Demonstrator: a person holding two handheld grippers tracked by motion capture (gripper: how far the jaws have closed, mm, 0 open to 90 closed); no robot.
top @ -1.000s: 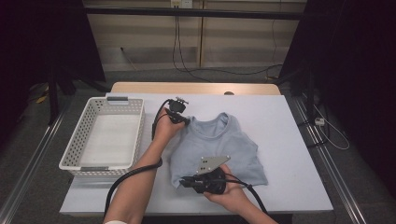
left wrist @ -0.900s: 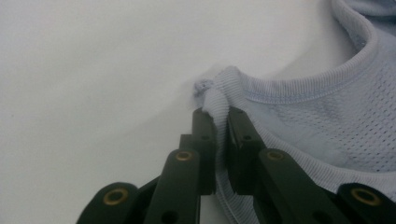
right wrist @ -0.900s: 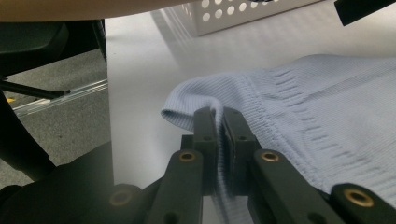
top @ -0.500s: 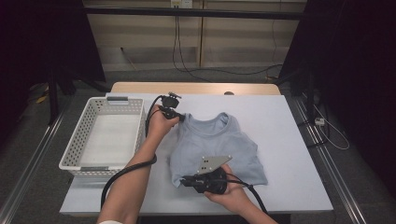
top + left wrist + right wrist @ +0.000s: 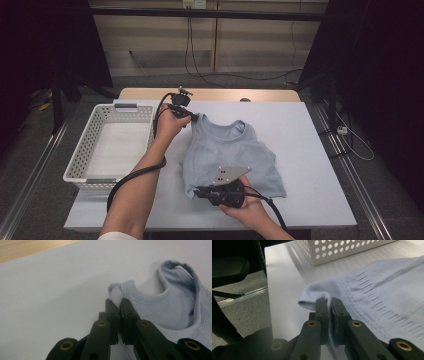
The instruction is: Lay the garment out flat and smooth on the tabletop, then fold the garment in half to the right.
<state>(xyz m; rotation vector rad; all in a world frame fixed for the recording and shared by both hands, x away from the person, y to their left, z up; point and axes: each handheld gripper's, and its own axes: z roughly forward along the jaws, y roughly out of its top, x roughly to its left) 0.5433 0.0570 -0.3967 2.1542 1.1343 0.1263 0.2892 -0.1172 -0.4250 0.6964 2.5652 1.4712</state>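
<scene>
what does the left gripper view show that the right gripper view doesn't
Left gripper view: the left gripper shut on the shoulder strap of the top, the top's neckline, and a strip of wooden table edge beyond the white table.

Right gripper view: the right gripper shut on the top's ribbed hem, the white basket behind it, and the floor with a rail past the table edge.

Both: black jaws pinching the light blue top on the white table.
</scene>
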